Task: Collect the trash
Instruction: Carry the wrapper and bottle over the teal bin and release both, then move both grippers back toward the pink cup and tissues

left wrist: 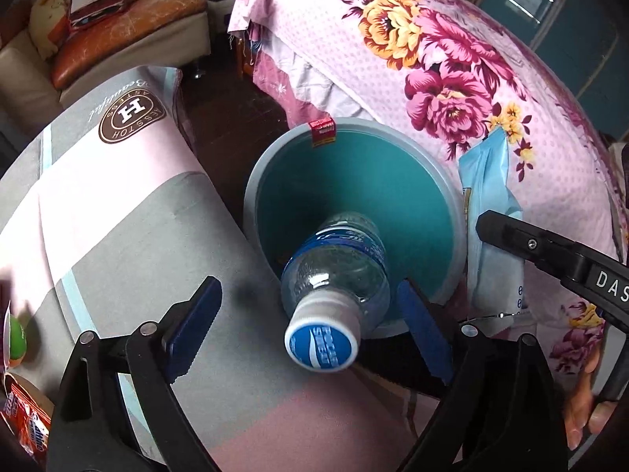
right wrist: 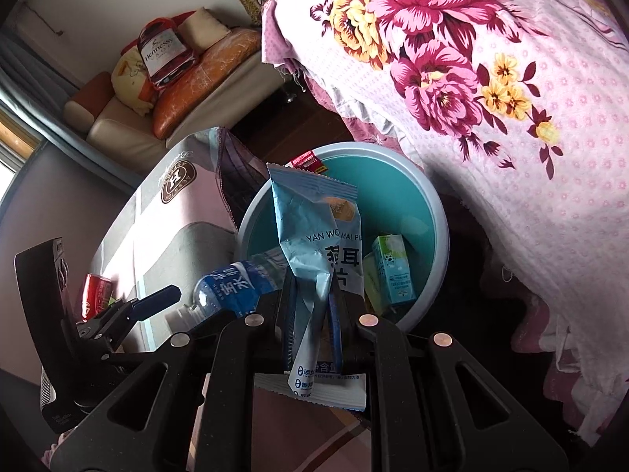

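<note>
Between the grey-and-pink bed [left wrist: 129, 212] and the floral quilt [left wrist: 452, 78] stands a round teal bin [right wrist: 416, 212] holding a small green carton [right wrist: 389, 267], a red wrapper [left wrist: 323, 130] draped over its far rim. Over its near rim, the left gripper [left wrist: 310, 326], fingers spread wide, flanks an untouched clear ribbed plastic bottle [left wrist: 338, 271] with a blue-and-white cap. Above the bin, the right gripper [right wrist: 314, 306] pinches a crinkled pale-blue foil packet [right wrist: 310, 236].

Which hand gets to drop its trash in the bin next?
Probably the right. The right gripper pinches a light blue snack wrapper over the teal round bin. The left gripper is open, its clear plastic bottle already released.
</note>
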